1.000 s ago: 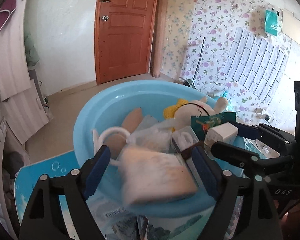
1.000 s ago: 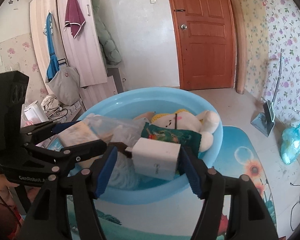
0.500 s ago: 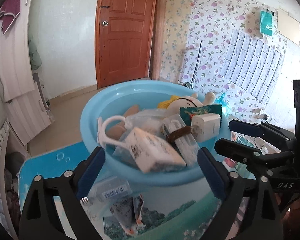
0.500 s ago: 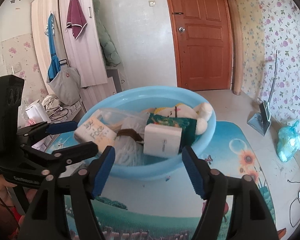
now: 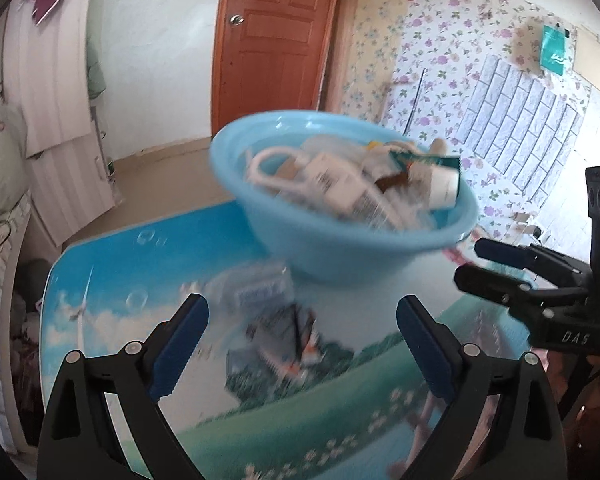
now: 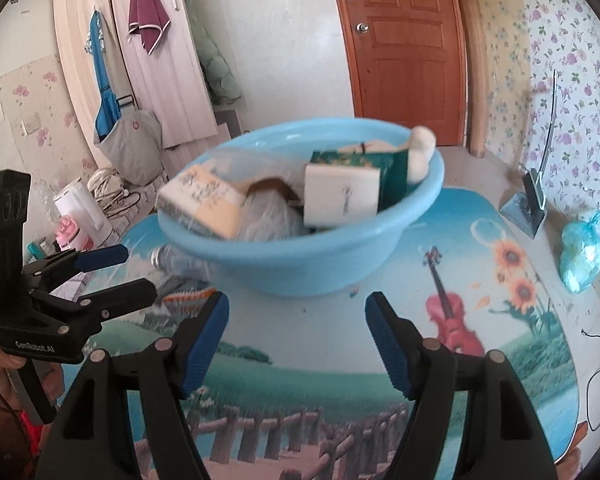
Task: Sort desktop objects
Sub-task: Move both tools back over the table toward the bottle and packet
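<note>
Desktop objects — a white box (image 6: 342,194), a green packet (image 6: 396,168), a plush toy (image 6: 420,150) — fill the blue basin (image 6: 300,256) on the picture-printed table (image 6: 480,364). Blurred packets (image 5: 276,320) lie beside it. Left gripper (image 5: 302,344) and right gripper (image 6: 296,336) gape empty — both short of the basin.

My left gripper (image 5: 302,334) is matte black plastic with two angular arms, each tipped by a ribbed blue pad (image 5: 180,350) and studded with silver screws. My right gripper (image 6: 296,338) matches it, blue pads and all. Seen from the side, the right unit carries "DAS" in white lettering, the left "GenRobot.AI". A red sleeve (image 6: 30,432) shows beneath the left handle.
</note>
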`<action>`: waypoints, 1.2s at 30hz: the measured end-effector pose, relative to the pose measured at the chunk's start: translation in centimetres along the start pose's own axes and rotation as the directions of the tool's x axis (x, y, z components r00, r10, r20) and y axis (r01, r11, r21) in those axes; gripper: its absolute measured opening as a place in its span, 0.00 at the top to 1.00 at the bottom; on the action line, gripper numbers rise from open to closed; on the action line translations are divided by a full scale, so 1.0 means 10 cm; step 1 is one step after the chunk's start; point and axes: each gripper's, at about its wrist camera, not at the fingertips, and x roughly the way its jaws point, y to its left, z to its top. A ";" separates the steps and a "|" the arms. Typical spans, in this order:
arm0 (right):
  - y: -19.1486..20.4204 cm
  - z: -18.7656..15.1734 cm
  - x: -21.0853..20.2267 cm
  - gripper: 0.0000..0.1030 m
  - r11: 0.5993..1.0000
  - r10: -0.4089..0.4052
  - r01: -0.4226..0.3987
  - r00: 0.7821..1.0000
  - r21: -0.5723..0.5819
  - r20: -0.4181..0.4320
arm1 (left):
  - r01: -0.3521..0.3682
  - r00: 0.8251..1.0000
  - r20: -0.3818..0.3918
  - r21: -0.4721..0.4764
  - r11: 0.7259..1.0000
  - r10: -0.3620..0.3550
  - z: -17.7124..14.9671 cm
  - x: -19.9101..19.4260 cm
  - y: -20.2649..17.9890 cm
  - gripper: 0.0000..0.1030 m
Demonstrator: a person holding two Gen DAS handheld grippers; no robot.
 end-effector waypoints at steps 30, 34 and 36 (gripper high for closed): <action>0.93 -0.05 0.45 0.32 0.985 0.151 -0.158 0.984 -0.066 -0.100 | -0.075 0.993 -0.092 -0.078 0.994 0.068 -0.60 -0.16 0.54 0.07; 1.04 0.00 0.58 0.32 0.987 0.137 -0.145 0.984 -0.072 -0.112 | -0.075 0.993 -0.097 -0.057 0.996 0.070 -0.59 -0.16 0.56 0.04; 1.08 0.01 0.65 0.32 0.988 0.126 -0.136 0.984 -0.072 -0.122 | -0.074 0.993 -0.094 -0.047 0.996 0.069 -0.58 -0.16 0.58 0.04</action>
